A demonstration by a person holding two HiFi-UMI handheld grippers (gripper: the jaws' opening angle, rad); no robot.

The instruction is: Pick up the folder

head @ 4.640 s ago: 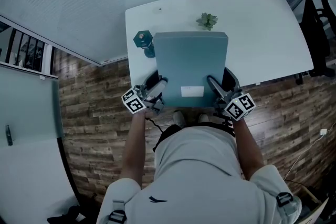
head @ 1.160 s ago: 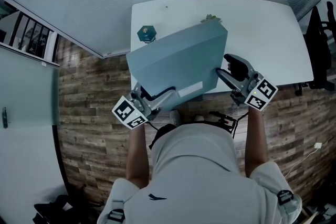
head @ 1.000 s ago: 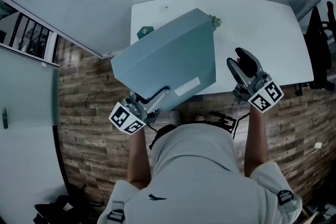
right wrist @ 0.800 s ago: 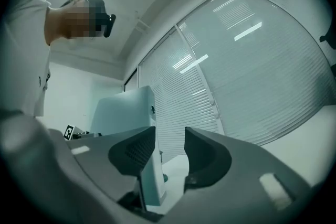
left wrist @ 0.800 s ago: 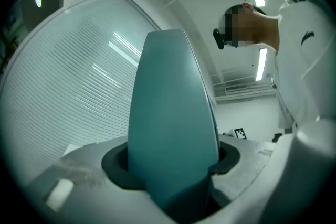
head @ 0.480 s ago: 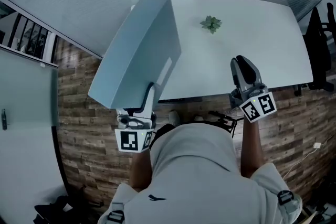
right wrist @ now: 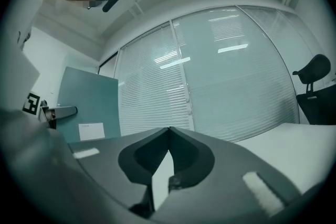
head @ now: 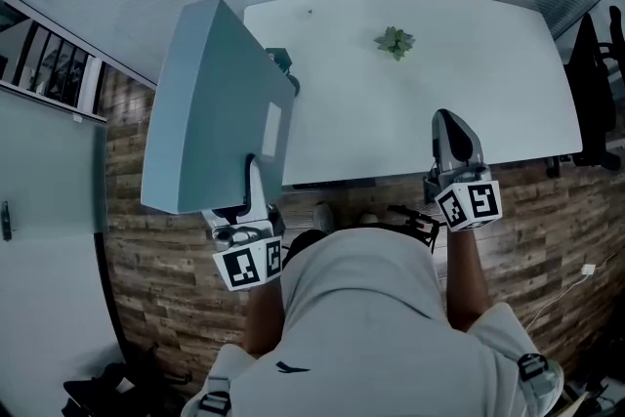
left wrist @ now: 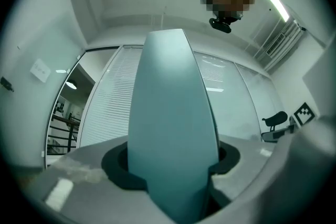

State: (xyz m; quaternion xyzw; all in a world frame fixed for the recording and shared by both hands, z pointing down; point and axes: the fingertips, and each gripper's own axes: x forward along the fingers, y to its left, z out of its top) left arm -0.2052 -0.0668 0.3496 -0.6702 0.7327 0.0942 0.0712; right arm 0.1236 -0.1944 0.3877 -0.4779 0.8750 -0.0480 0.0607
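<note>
The folder (head: 210,103) is a thick blue-grey box file with a white label. It is held up on edge at the left, off the white table (head: 488,63). My left gripper (head: 252,173) is shut on its lower edge, one finger on each face. In the left gripper view the folder (left wrist: 173,128) rises straight up out of the left gripper (left wrist: 173,165). My right gripper (head: 451,120) is shut on nothing above the table's front edge, well to the right of the folder. The right gripper view shows the right gripper (right wrist: 168,131) with jaws touching and the folder (right wrist: 86,107) at the far left.
A small green plant (head: 395,41) stands at the back of the table. A teal object (head: 283,62) is partly hidden behind the folder. A dark office chair (head: 596,63) stands at the right. A glass wall with blinds lies beyond, with wood floor below.
The folder has swung up and to the left off the table, in the left gripper alone. The right gripper has let go, drawn back a little and shut.
</note>
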